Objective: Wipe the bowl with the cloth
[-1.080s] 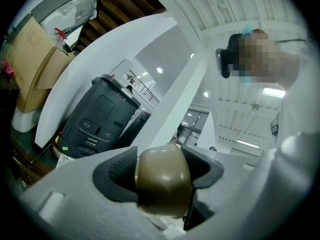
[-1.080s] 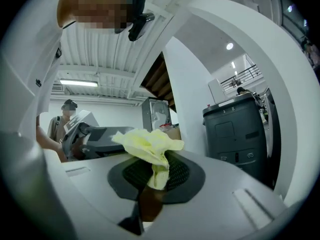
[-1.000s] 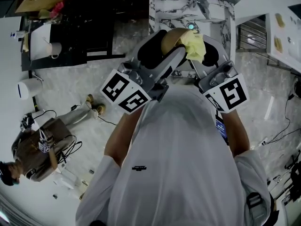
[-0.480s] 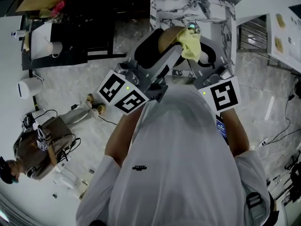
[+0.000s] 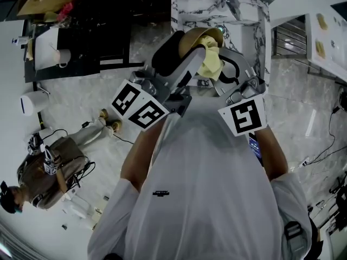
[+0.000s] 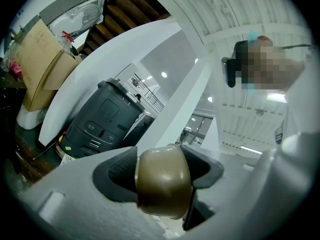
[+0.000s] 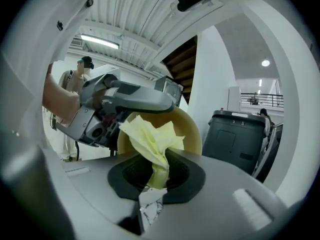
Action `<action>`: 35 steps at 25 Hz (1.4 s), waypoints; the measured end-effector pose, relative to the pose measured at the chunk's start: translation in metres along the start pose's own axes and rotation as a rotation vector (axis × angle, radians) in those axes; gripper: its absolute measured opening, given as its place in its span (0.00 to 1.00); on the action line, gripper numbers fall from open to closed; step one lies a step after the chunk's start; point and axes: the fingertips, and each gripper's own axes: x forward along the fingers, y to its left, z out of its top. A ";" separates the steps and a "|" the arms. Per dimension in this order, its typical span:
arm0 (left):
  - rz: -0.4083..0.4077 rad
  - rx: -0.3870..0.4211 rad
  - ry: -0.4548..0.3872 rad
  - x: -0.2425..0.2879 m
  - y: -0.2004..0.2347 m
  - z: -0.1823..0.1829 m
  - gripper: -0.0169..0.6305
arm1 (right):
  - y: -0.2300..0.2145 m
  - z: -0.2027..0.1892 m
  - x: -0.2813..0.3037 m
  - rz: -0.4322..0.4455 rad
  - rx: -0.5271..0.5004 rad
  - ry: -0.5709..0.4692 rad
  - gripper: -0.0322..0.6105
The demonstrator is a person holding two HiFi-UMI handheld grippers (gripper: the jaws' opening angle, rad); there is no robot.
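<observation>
The brown bowl was held up at 12 o'clock in the head view. Its rim was pinched tight in the left claw. The yellow cloth was gripped by its lower end in the right claw, and its loose top was fanned out. The cloth was laid against the bowl, at about 5 o'clock of it in the head view. A marble bench was seen past the bowl, toward 1 o'clock.
</observation>
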 end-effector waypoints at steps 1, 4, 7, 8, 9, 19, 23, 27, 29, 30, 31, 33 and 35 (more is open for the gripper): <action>-0.001 0.000 0.000 0.000 0.000 0.000 0.45 | 0.003 0.001 0.000 0.010 -0.004 -0.001 0.12; -0.007 0.000 0.006 0.002 -0.002 -0.001 0.45 | 0.009 0.004 -0.001 0.030 -0.012 -0.005 0.12; -0.010 -0.002 0.012 0.004 -0.002 -0.004 0.45 | 0.015 0.009 -0.001 0.061 -0.017 -0.029 0.11; -0.011 -0.002 0.015 0.004 -0.003 -0.005 0.45 | 0.018 0.012 -0.002 0.075 -0.017 -0.046 0.11; -0.012 -0.001 0.019 0.004 -0.004 -0.006 0.45 | 0.021 0.014 -0.002 0.086 -0.015 -0.062 0.11; -0.018 0.043 0.048 0.003 -0.013 -0.017 0.45 | 0.015 0.028 -0.003 0.057 -0.041 -0.131 0.11; -0.017 0.063 0.052 0.003 -0.014 -0.018 0.45 | 0.005 0.029 0.000 0.032 -0.050 -0.133 0.12; -0.014 0.074 0.040 0.000 -0.017 -0.014 0.45 | -0.007 0.031 0.001 -0.009 -0.035 -0.128 0.12; -0.009 0.083 0.032 -0.001 -0.017 -0.012 0.45 | -0.011 0.030 0.001 -0.023 -0.028 -0.122 0.12; -0.006 0.087 0.030 -0.001 -0.017 -0.012 0.45 | -0.013 0.028 0.002 -0.027 -0.026 -0.119 0.12; -0.003 0.090 0.029 0.000 -0.016 -0.012 0.45 | -0.015 0.026 0.003 -0.030 -0.024 -0.114 0.12; 0.001 0.092 0.026 0.000 -0.014 -0.011 0.45 | -0.017 0.022 0.006 -0.034 -0.020 -0.099 0.12; 0.004 0.092 0.022 0.000 -0.013 -0.010 0.45 | -0.019 0.019 0.008 -0.035 -0.016 -0.083 0.12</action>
